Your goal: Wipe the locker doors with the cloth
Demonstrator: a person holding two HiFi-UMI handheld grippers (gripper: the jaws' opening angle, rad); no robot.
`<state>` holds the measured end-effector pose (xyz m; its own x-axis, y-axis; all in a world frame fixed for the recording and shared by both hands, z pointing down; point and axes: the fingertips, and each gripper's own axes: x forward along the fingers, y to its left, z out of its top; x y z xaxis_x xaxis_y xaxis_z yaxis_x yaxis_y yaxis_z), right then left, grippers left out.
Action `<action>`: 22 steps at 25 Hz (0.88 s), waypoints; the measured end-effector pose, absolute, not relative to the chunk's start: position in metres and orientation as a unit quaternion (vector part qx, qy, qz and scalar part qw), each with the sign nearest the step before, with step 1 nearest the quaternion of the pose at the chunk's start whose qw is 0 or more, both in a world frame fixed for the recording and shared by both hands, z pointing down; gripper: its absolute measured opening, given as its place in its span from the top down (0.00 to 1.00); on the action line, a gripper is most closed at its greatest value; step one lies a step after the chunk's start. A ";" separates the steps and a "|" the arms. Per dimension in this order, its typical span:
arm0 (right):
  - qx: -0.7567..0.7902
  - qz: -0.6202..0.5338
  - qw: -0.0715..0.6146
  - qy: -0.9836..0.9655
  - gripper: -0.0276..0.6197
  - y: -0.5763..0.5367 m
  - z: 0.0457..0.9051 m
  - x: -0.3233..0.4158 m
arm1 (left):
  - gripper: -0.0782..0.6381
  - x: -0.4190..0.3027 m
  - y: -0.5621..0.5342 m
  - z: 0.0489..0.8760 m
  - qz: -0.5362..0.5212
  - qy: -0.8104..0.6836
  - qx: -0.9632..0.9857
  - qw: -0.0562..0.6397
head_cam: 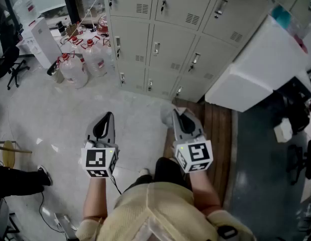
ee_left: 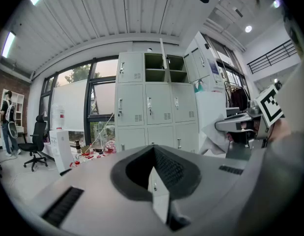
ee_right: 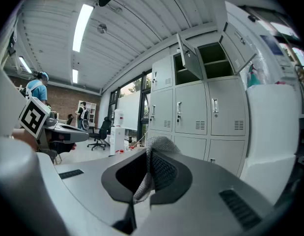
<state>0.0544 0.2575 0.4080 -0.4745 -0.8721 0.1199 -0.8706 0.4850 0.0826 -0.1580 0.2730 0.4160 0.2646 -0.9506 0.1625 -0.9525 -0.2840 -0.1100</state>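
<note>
On the left of the head view, the grey plastic left gripper point(head_cam: 108, 118), held over a pale grey floor point(head_cam: 60, 119). Closed up tight, jaws pressed together at the tip, nothing caught between them. Pointing toward the lockers.

Beside it, the grey plastic right gripper point(head_cam: 178, 115). Closed too, but pinching a small grey knitted cloth point(head_cam: 168, 114). In the right gripper view, a bumpy grey lump poking up past the tips and a strip hanging down between the jaws. Cloth up in the air, well apart from the lockers, not touching any door.

Ahead, a wall of light grey metal lockers point(head_cam: 160, 39), stacked in rows, each door with a small silver handle and a little vent. Nearly all doors shut. High up, one locker door point(ee_right: 187, 58) swung open, with shelves behind it. Just right of the lockers, a big white box-shaped cabinet point(head_cam: 261, 67). Below it and beside the right gripper, a strip of brown wooden floorboards point(head_cam: 218, 129).

Left of the lockers, big clear water bottles with red caps point(head_cam: 74, 69) standing on the floor, and near them a tall white carton point(head_cam: 42, 39). Far left, a black office chair point(head_cam: 9, 64). At the left edge lower down, another person's black shoe with a white sole point(head_cam: 43, 173).
</note>
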 end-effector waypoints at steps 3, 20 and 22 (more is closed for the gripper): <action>0.509 -0.016 0.072 -0.858 0.95 0.250 0.412 0.053 | 0.89 -0.161 0.271 0.420 0.103 -0.598 0.795 0.015; 0.469 -0.009 0.082 -0.880 0.95 0.204 0.421 0.001 | 0.89 -0.207 0.247 0.428 0.090 -0.633 0.768 0.032; 0.464 -0.006 0.097 -0.880 0.95 0.192 0.421 -0.004 | 0.89 -0.206 0.235 0.431 0.090 -0.633 0.768 0.034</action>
